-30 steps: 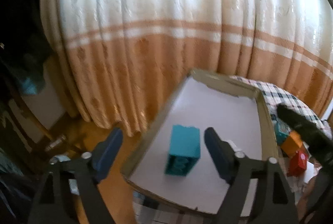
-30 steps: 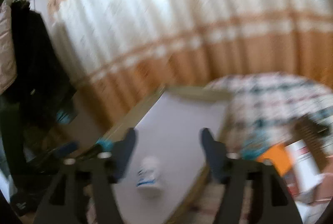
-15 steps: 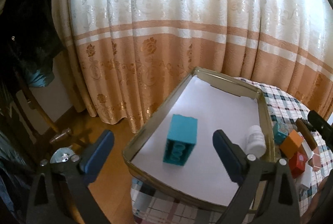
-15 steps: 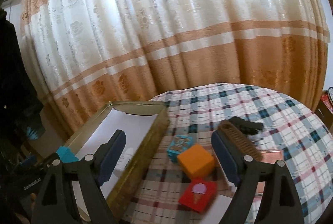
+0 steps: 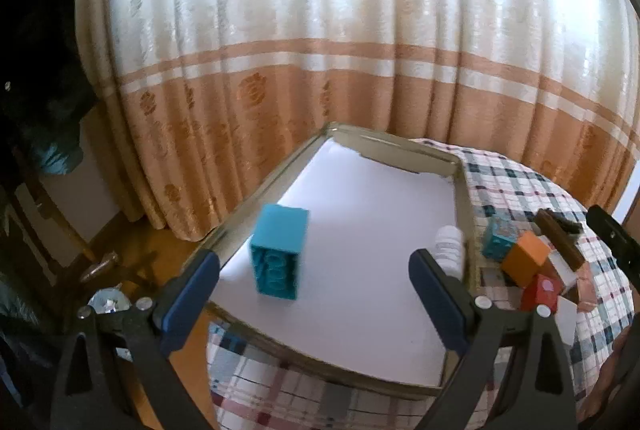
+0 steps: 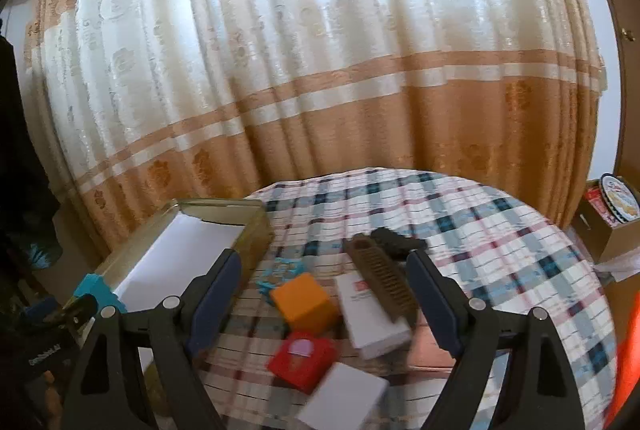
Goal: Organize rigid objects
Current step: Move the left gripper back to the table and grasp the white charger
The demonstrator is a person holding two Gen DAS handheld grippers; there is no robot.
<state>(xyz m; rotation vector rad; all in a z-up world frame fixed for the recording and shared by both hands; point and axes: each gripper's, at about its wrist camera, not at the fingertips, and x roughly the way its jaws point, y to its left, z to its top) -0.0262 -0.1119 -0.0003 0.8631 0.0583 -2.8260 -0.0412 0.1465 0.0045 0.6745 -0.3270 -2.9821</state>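
We hold both grippers released: left gripper (image 5: 314, 286) over the tray (image 5: 460, 190) with the teal block (image 5: 280, 256), right gripper (image 6: 324, 294) above the orange cube (image 6: 304, 302).

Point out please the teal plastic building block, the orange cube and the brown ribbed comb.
teal plastic building block (image 5: 285, 230), left wrist view, on its smooth top face.
orange cube (image 6: 298, 294), right wrist view, on its top face.
brown ribbed comb (image 6: 382, 278), right wrist view, on the middle of its ribbed body.
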